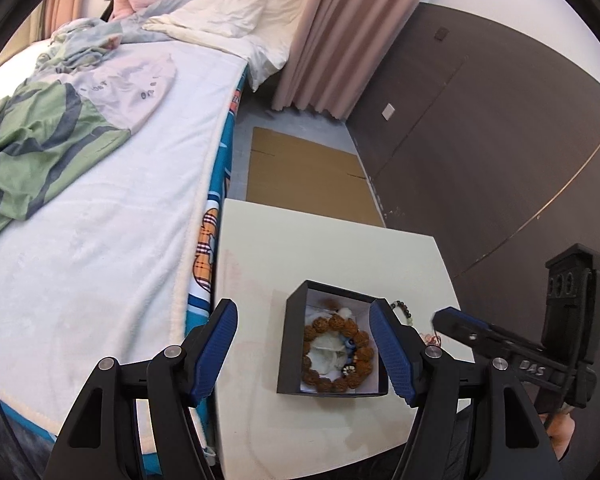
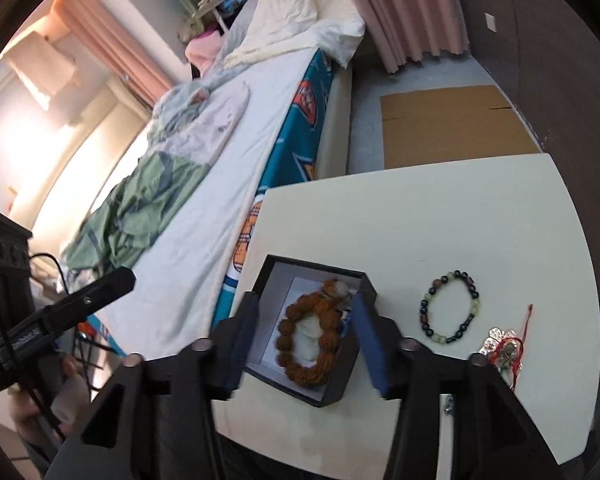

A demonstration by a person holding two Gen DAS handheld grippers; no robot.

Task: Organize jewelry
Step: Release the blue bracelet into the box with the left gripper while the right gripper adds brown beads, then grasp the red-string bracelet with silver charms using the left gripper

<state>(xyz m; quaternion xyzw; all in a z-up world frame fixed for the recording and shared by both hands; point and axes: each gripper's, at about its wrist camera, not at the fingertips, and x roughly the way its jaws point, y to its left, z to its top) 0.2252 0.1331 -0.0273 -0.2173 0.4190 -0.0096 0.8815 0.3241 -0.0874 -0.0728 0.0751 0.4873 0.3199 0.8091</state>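
Note:
A black open jewelry box (image 1: 293, 344) (image 2: 340, 384) sits on a cream table (image 1: 320, 248) (image 2: 420, 220). Inside it lies a brown bead bracelet (image 1: 336, 356) (image 2: 312, 340) on white padding. A green and black bead bracelet (image 2: 450, 306) (image 1: 405, 312) lies on the table right of the box. A silver and red string piece (image 2: 504, 350) lies further right. My left gripper (image 1: 304, 346) is open and empty above the box. My right gripper (image 2: 306, 344) is open and empty, its fingers straddling the box.
A bed (image 1: 100, 220) (image 2: 220, 160) with green clothes touches the table's left side. Flat cardboard (image 1: 312, 172) (image 2: 452, 124) lies on the floor beyond the table. A dark wall (image 1: 480, 140) is to the right.

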